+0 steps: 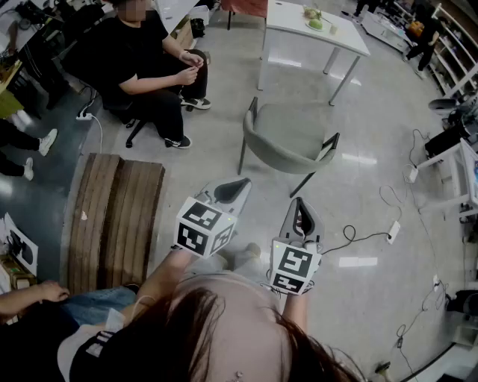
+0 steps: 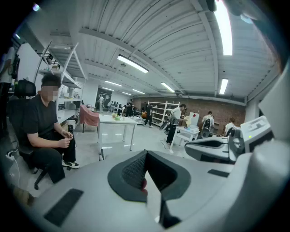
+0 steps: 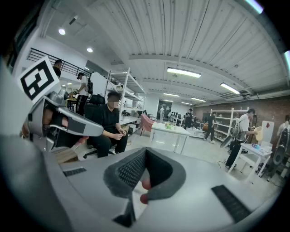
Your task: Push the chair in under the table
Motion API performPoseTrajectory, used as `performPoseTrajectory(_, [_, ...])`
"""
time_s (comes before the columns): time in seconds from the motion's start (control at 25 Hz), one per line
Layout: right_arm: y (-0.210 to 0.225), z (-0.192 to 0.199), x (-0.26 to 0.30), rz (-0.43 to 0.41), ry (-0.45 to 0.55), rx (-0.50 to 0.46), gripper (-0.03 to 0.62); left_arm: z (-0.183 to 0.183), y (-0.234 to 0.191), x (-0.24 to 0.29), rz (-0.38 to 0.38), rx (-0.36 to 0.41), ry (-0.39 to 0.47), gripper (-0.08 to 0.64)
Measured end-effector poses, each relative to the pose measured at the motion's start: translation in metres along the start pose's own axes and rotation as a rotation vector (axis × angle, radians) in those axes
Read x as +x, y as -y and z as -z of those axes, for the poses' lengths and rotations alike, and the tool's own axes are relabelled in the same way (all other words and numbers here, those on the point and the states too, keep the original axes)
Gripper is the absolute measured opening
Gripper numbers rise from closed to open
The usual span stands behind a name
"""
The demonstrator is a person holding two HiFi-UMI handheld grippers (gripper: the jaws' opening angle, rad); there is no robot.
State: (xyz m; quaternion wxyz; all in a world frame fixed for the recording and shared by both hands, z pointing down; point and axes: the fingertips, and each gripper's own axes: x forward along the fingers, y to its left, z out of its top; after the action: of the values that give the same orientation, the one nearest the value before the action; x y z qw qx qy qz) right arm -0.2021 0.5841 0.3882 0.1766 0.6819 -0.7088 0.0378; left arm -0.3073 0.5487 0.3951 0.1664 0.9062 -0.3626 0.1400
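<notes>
Nearest the person, the left gripper point(image 1: 233, 191) and right gripper point(image 1: 302, 216) are hovering side by side, jaws closed together on nothing, while the grey chair point(image 1: 287, 138) is standing just ahead, apart from the white table point(image 1: 291, 19) beyond.

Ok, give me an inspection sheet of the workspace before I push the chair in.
Surface: glossy grey floor with light reflections.
Job's things: grey chair stands apart from the white table, not under it.
Clutter: wooden pallet at left; green items on the table, too small to name.
Grippers: left gripper and right gripper both shut, empty, short of the chair.
Cables: black cable and power strip on the floor at right.
Surroundings: seated person beyond the pallet; shelving far right.
</notes>
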Motion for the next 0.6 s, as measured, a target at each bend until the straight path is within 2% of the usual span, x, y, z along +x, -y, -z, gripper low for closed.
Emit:
performPoseTrajectory(0.32, [0.026, 0.004, 0.012, -0.028, 0.01, -0.014, 0.021, -0.007, 0.014, 0.031, -0.018, -0.003, 0.015, 0.008])
performPoseTrajectory(0.6, [0.059, 0.015, 0.026, -0.081, 0.038, -0.022, 0.021, -0.009, 0.036, 0.062, -0.044, 0.074, 0.039, 0.009])
